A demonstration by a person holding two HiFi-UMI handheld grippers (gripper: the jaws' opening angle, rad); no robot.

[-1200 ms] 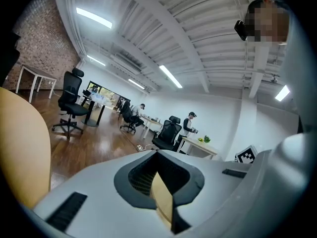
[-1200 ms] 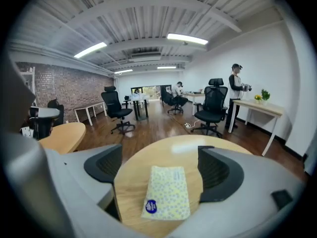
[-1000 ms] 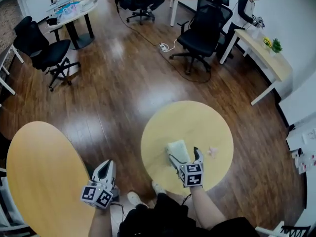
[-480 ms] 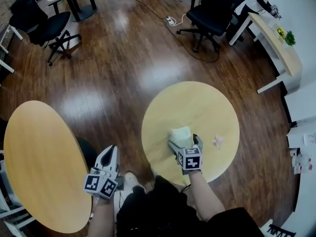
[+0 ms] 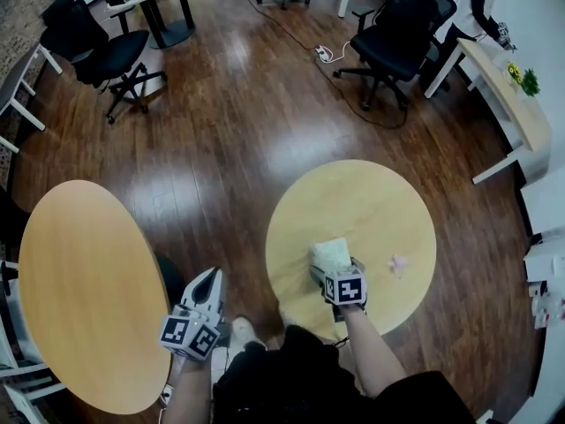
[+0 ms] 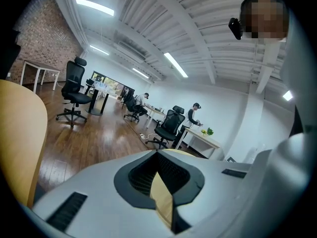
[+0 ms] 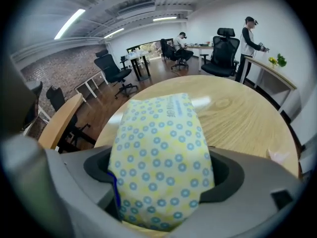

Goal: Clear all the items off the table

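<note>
The near end of the single tissue pack [image 5: 329, 252] is hidden under the right gripper [image 5: 335, 269], whose jaws have just been closing and now clasp its two sides as it lies on the right one of two round tables [image 5: 380, 201]. The one pink scrap [image 5: 398, 263] nearby is too small to identify. The left gripper [image 5: 210, 279], pinched together on nothing, hangs beside the left table [image 5: 71, 281].

We see a dark wood floor [image 5: 229, 140] and, at the left, a second round table [image 5: 79, 290]. Beyond stand black office chairs [image 5: 393, 34], one near a power strip [image 5: 324, 54] on the floor. Far right, a person [image 5: 481, 11] stands at a desk [image 5: 516, 117] bearing plants [image 5: 530, 82].
</note>
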